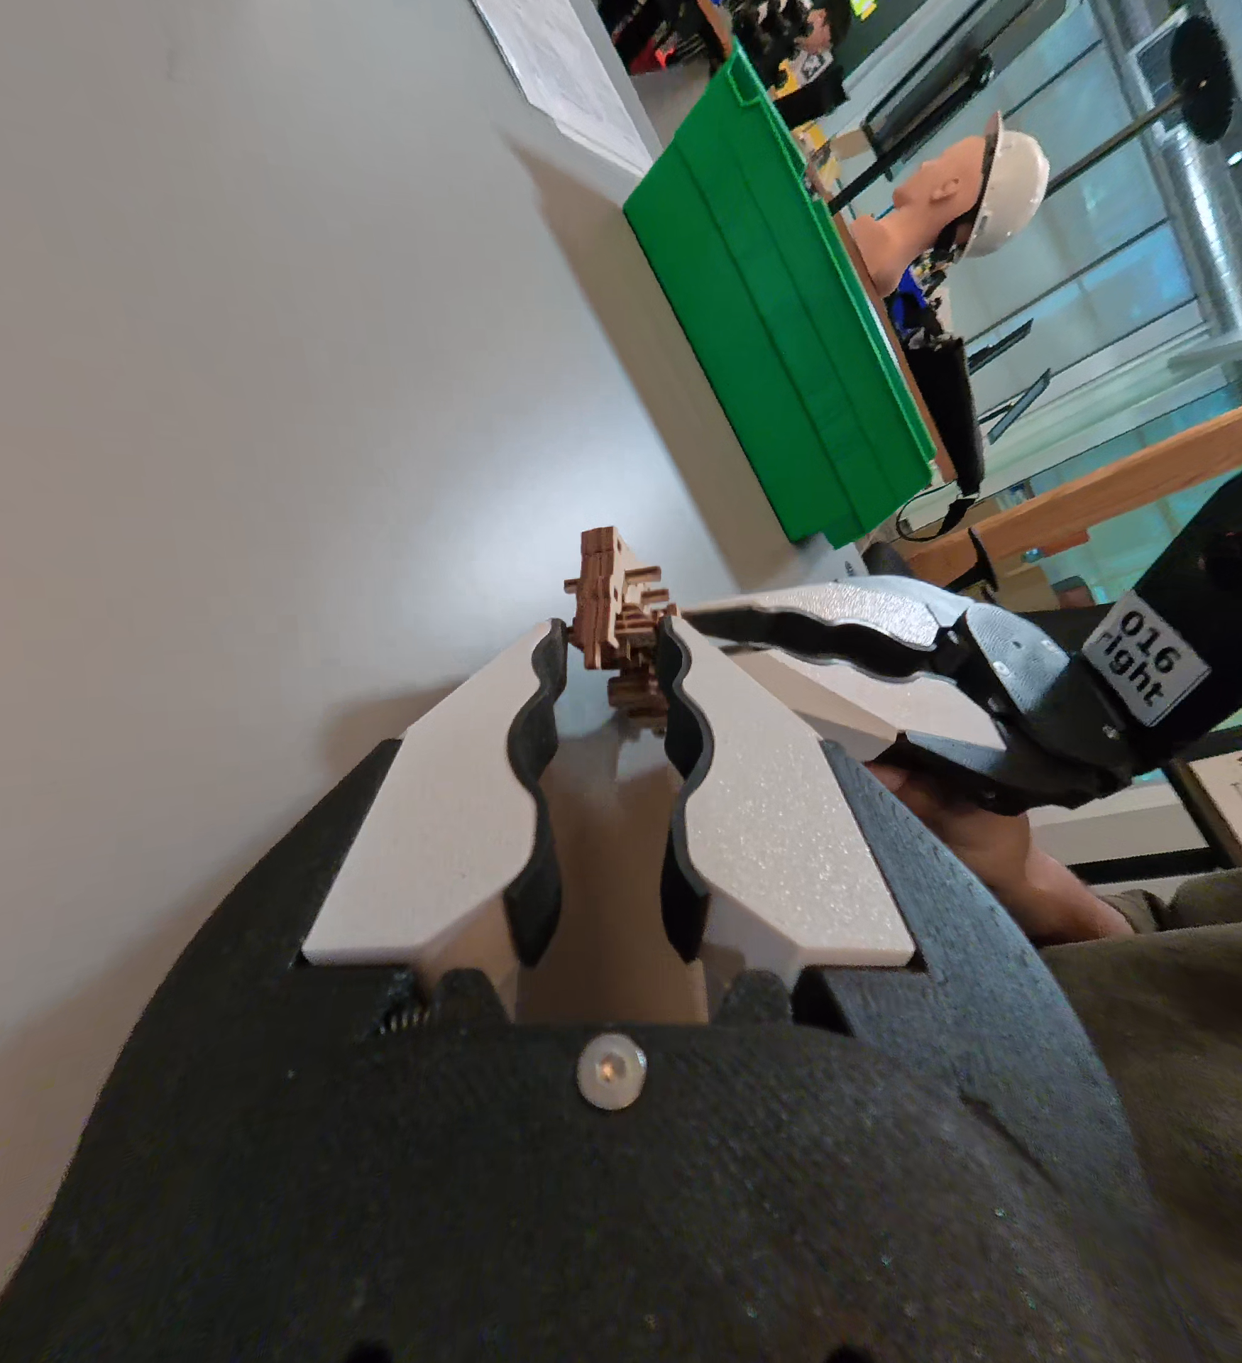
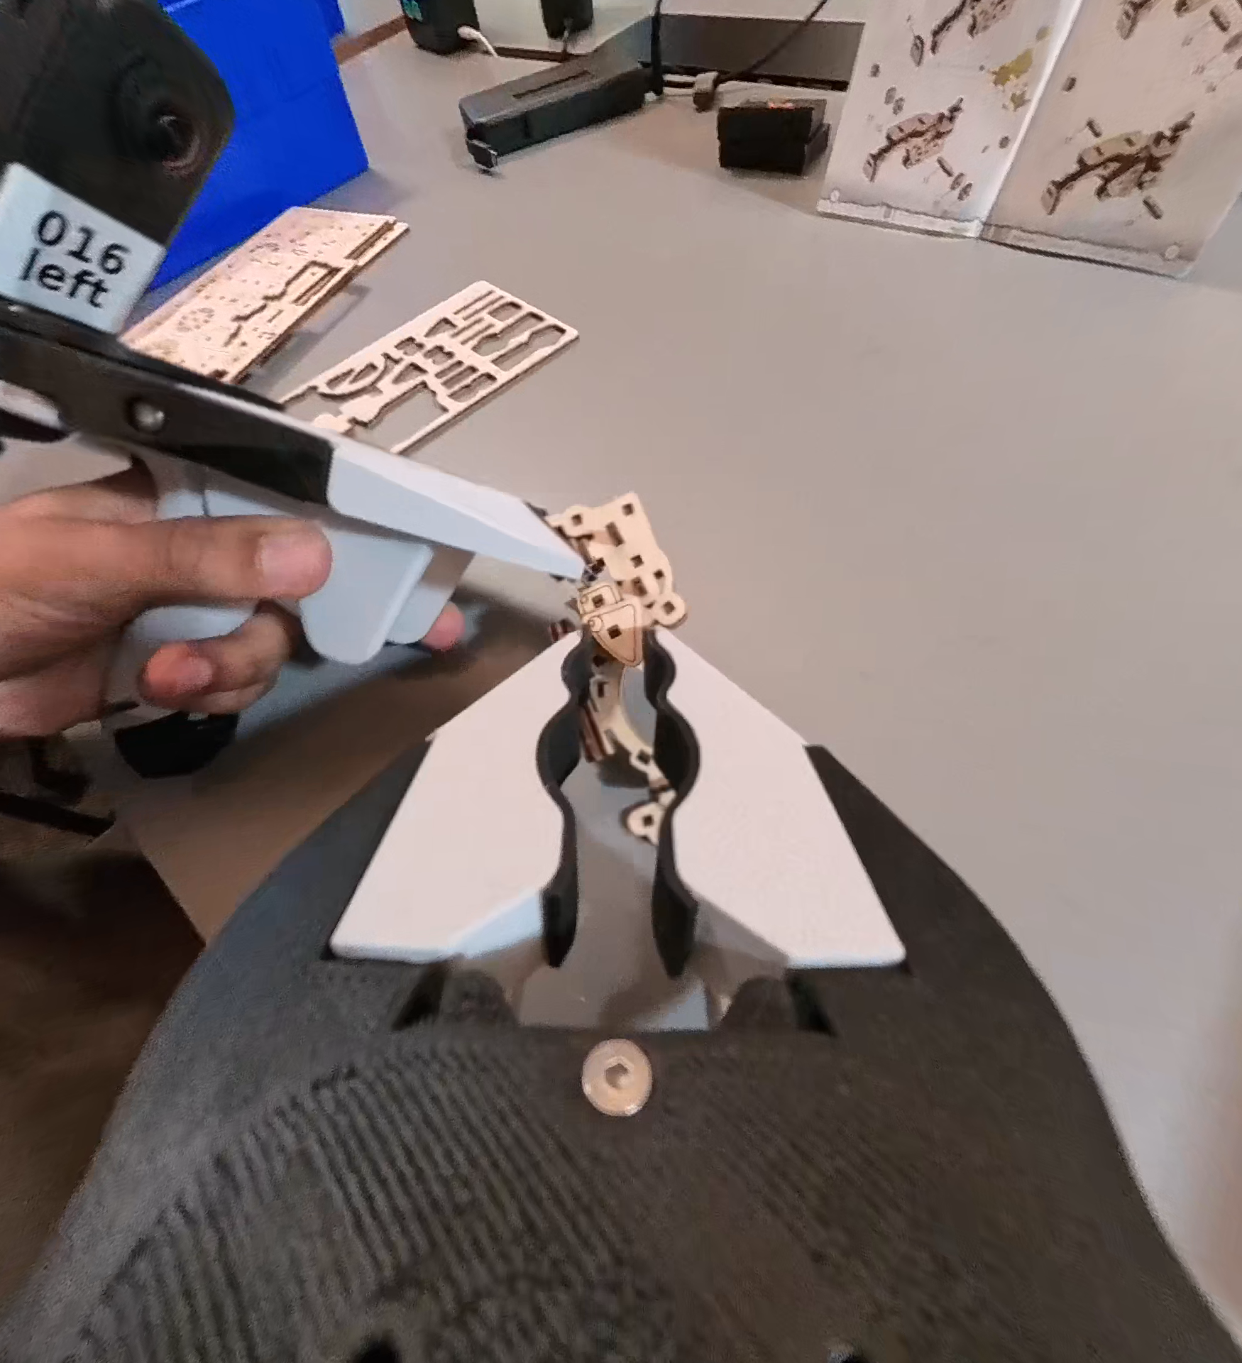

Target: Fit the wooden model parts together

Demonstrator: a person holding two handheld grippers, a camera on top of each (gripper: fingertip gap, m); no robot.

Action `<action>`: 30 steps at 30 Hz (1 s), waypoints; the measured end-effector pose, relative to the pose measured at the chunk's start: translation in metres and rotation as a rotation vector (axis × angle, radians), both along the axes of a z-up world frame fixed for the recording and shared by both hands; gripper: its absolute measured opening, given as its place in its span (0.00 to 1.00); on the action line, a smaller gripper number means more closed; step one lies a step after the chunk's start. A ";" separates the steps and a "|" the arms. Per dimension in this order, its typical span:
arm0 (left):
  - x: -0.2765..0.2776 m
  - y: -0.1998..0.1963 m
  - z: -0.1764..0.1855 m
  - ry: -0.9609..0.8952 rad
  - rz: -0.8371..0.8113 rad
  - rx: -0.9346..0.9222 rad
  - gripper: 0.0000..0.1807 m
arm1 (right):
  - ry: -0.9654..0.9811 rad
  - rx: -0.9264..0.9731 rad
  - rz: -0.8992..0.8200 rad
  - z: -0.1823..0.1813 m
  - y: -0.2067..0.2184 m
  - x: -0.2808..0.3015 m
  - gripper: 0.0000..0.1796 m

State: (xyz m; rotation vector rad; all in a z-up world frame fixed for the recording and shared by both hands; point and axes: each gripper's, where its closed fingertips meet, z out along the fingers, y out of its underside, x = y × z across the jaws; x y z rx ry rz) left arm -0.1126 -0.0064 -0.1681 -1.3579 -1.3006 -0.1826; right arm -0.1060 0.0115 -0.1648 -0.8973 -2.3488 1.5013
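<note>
A small wooden model (image 1: 607, 590) of layered laser-cut parts hangs above the grey table (image 1: 234, 369). My left gripper (image 1: 611, 633) is shut on it at the fingertips. My right gripper (image 2: 619, 656) is shut on the model's curved lower part (image 2: 614, 726), which runs back between its pads. A shield-shaped piece (image 2: 618, 634) sits just above the right fingertips, below the model's upper plates (image 2: 629, 553). The left gripper (image 2: 574, 571) comes in from the left in the right wrist view. The right gripper (image 1: 692, 616) comes in from the right in the left wrist view.
Two wooden part sheets (image 2: 441, 361) (image 2: 271, 288) lie on the table beyond the left gripper. A blue bin (image 2: 279, 111), black devices (image 2: 773, 133) and standing instruction sheets (image 2: 1046, 118) are at the back. A green bin (image 1: 773, 310) stands ahead of the left gripper. A hand (image 2: 124, 583) holds the left gripper. The tips of both grippers are at nearly the same place.
</note>
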 end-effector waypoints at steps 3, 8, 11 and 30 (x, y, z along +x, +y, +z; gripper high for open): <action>0.001 -0.005 -0.003 -0.014 0.002 -0.002 0.12 | 0.084 0.012 0.025 0.007 0.000 0.003 0.10; 0.005 -0.006 -0.006 -0.027 -0.089 -0.020 0.13 | 0.341 0.152 0.152 0.014 0.005 0.009 0.13; 0.008 -0.006 -0.007 -0.048 -0.136 -0.006 0.12 | 0.397 0.188 0.198 0.009 0.007 0.012 0.12; 0.015 0.000 -0.007 -0.072 -0.195 0.024 0.13 | 0.339 0.223 0.225 -0.004 0.001 0.017 0.06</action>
